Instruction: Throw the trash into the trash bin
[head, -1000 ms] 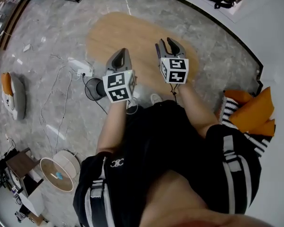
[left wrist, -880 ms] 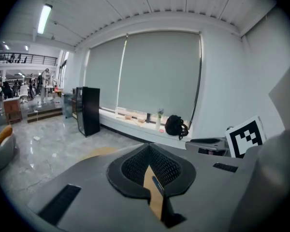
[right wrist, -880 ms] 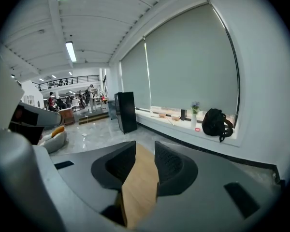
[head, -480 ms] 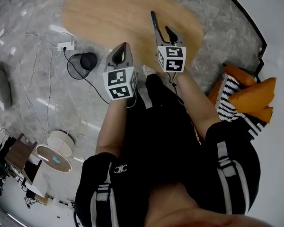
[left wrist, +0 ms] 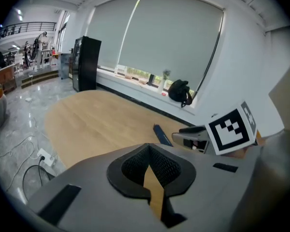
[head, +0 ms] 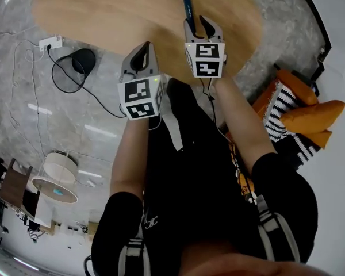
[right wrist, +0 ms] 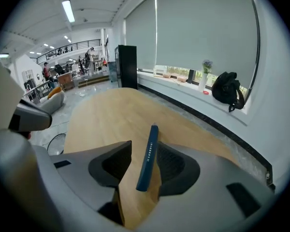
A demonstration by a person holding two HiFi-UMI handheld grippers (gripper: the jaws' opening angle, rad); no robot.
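Note:
A dark blue flat strip (right wrist: pixel 147 156) stands between the jaws of my right gripper (right wrist: pixel 145 146), over the near edge of the oval wooden table (right wrist: pixel 111 115). These jaws are opening: the left pad is clear of the strip, which lies along the right pad. In the head view the strip (head: pixel 187 3) sticks out beyond the right gripper (head: pixel 198 23). My left gripper (head: pixel 142 48) hovers to its left, shut with nothing in it (left wrist: pixel 148 148). The black wire trash bin (head: pixel 83 60) stands on the floor, left of the table.
A white power strip (head: pixel 50 41) with looping cables lies beside the bin. Orange and striped cushions (head: pixel 302 117) sit at the right, a round white stool (head: pixel 54 177) at the lower left. A black backpack (right wrist: pixel 229 93) rests on the window sill beyond the table.
Both grippers have come down close to the table's near edge. The right jaws have spread apart, and the blue strip now shows between them. The left gripper stays shut.

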